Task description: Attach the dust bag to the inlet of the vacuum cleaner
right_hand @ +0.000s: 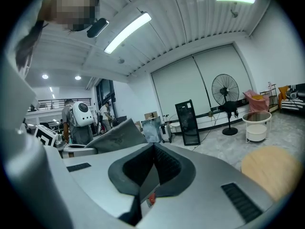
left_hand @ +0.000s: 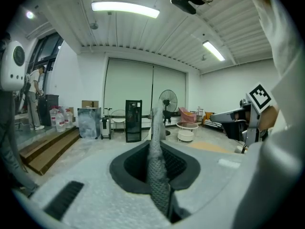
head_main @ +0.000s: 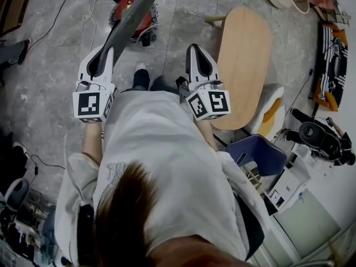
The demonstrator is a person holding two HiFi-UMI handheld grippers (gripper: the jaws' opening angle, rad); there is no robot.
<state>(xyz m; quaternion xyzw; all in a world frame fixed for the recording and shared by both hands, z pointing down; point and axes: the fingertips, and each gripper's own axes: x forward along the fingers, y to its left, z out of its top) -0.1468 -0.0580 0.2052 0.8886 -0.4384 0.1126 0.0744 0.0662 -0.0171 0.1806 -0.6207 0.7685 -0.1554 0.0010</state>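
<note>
The flat grey fabric dust bag (head_main: 129, 22) sticks out from the left gripper (head_main: 107, 57), whose jaws are clamped on its near end; it slants forward above the grey stone floor (head_main: 50, 65), its far end overlapping the red canister vacuum cleaner (head_main: 147, 22) standing ahead of the person; the right gripper (head_main: 196, 50) has its jaws pressed together on nothing; a pale oval wooden desk (head_main: 245, 65) lies just beside it.
</note>
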